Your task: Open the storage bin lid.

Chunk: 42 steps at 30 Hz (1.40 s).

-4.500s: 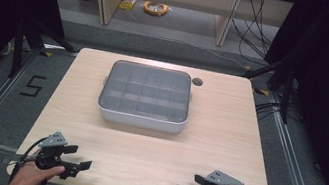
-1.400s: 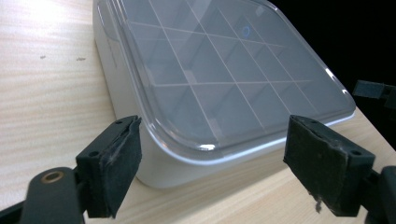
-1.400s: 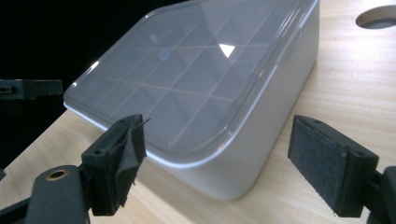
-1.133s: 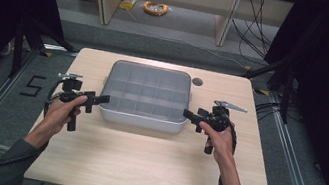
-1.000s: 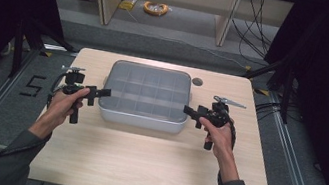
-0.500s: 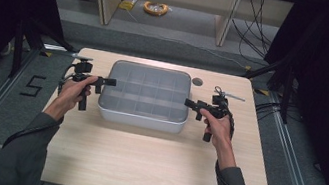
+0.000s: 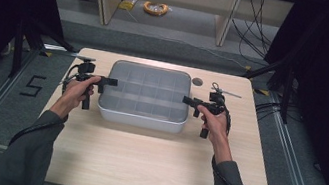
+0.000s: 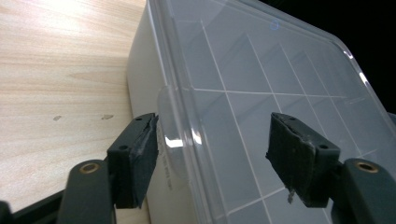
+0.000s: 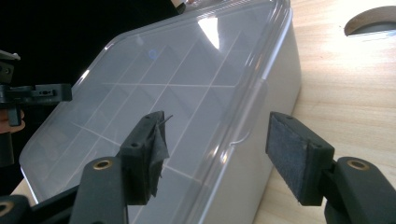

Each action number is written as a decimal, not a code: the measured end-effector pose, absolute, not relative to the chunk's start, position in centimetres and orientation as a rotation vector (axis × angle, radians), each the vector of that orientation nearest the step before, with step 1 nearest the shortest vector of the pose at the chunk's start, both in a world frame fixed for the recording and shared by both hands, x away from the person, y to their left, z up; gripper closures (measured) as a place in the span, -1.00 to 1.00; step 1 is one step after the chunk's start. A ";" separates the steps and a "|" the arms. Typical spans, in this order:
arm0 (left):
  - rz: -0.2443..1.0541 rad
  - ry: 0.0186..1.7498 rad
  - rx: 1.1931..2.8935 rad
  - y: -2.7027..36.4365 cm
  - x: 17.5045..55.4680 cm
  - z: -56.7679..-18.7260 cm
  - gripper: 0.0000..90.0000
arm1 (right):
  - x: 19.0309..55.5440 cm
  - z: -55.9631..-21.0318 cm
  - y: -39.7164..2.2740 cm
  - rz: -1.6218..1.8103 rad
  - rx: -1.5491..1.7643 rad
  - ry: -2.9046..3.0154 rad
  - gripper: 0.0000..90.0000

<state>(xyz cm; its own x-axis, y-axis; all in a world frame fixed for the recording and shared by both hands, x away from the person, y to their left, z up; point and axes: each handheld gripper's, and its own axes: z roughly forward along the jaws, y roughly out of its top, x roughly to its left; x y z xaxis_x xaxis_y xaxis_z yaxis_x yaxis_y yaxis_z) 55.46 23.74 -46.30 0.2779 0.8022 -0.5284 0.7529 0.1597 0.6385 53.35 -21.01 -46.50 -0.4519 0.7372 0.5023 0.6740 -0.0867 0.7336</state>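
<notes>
Straddling the box's (image 7: 145, 97) short edges, both grippers have just been closing: the left gripper (image 8: 212, 156) and right gripper (image 9: 217, 151) each have the clear lid's (image 9: 154, 88) rim between their jaws, pads not yet pressing (gaps show). The box sits mid-table (image 7: 140, 164), its gridded compartments looking empty. Beyond it lies a round hole (image 7: 197, 82).

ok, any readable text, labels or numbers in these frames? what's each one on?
"5" – black marking on the grey floor, left of the table.
Organizer box: faint embossed marks on its side wall, seen in the left gripper view, too blurred to read.
No other text is readable.
</notes>
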 end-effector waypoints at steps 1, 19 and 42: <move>0.065 1.472 1.588 23.7 55.5 -46.3 -0.23 | 53.4 -46.5 -21.0 1.602 1.611 2.081 -0.12; 0.135 1.489 1.584 23.5 54.9 -45.8 -0.03 | 53.6 -45.8 -19.8 1.545 1.633 2.076 0.15; 0.269 1.435 1.501 23.2 52.4 -40.0 0.16 | 51.8 -41.2 -20.7 1.695 1.526 1.954 0.57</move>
<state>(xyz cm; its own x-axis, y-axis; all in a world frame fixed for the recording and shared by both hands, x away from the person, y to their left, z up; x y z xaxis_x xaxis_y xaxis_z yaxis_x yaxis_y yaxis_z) 52.39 23.16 -39.99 0.2707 0.8479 -0.4559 0.6254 0.2051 0.7529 51.80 -20.73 -41.20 -0.4764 0.7358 0.4813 0.5802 -0.1483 0.8009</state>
